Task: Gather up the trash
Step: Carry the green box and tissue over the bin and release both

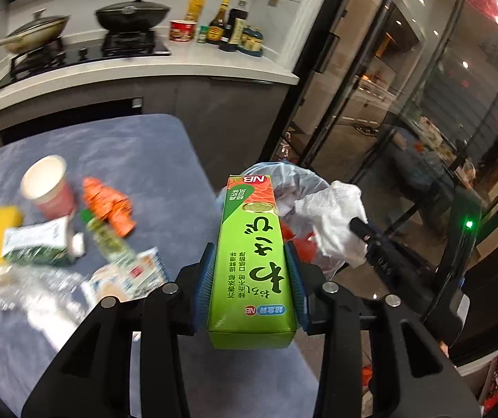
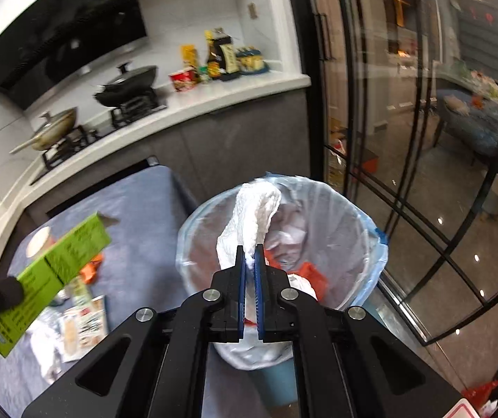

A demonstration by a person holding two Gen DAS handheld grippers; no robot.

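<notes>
The lined bin [image 2: 353, 223] stands just off the blue table's [image 1: 137, 146] edge, already part full; carry both loads over its mouth before letting go; the left gripper [image 1: 252, 268] clamps the green box [image 1: 252, 250], near the rim; the right gripper [image 2: 250, 261], nearly pressed together, pinches the white tissue [image 2: 252, 212] above the opening; release the tissue once centred, then the box.

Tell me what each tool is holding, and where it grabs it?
The left tool squeezes the green box by its long sides, near the lower end. The right tool pinches the white paper towel at its bottom edge.
</notes>
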